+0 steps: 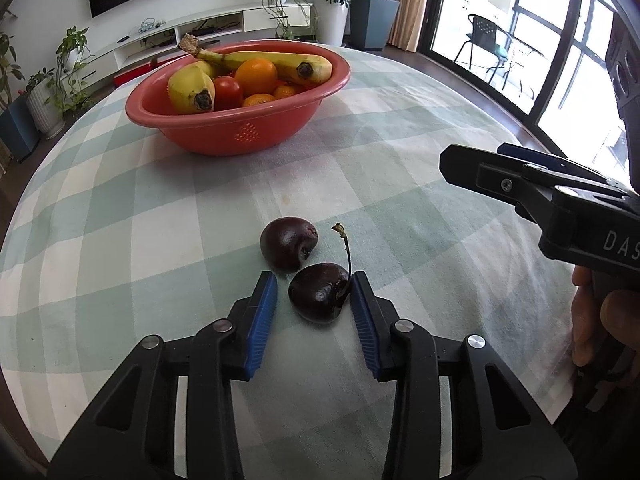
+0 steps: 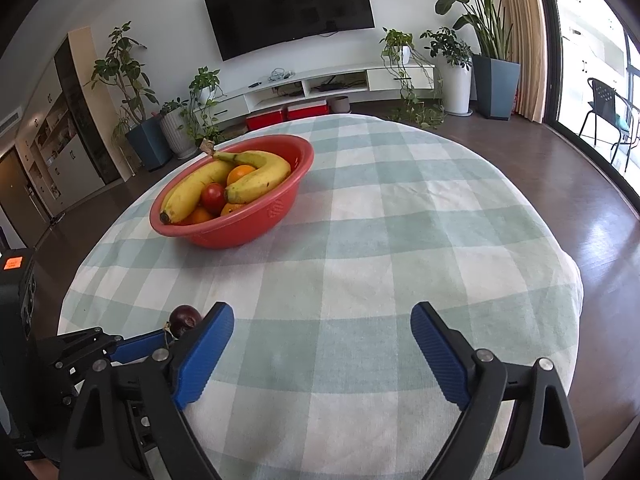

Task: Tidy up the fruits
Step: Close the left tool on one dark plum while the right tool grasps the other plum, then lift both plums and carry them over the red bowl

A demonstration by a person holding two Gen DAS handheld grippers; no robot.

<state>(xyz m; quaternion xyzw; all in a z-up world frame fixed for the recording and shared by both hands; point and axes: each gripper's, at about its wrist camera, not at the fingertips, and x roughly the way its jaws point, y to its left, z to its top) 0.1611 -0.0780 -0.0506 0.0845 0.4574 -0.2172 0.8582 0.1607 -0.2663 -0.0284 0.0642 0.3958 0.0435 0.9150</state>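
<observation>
Two dark cherries lie on the checked tablecloth. The near cherry [image 1: 319, 292], with a stem, sits between the blue pads of my left gripper [image 1: 314, 284], which is open around it; the right pad looks close to or touching it. The far cherry [image 1: 288, 243] lies just beyond and also shows in the right wrist view [image 2: 185, 317]. A red bowl [image 1: 240, 132] with bananas [image 1: 280, 62], oranges and a tomato stands at the far side; it also shows in the right wrist view [image 2: 256, 224]. My right gripper [image 2: 322, 320] is open and empty over bare cloth, to the right of the left one.
The round table [image 2: 400, 240] drops off to dark wood floor on the right and far side. A TV, a white cabinet and potted plants stand along the far wall. The right gripper [image 1: 480, 164] shows at the right of the left wrist view.
</observation>
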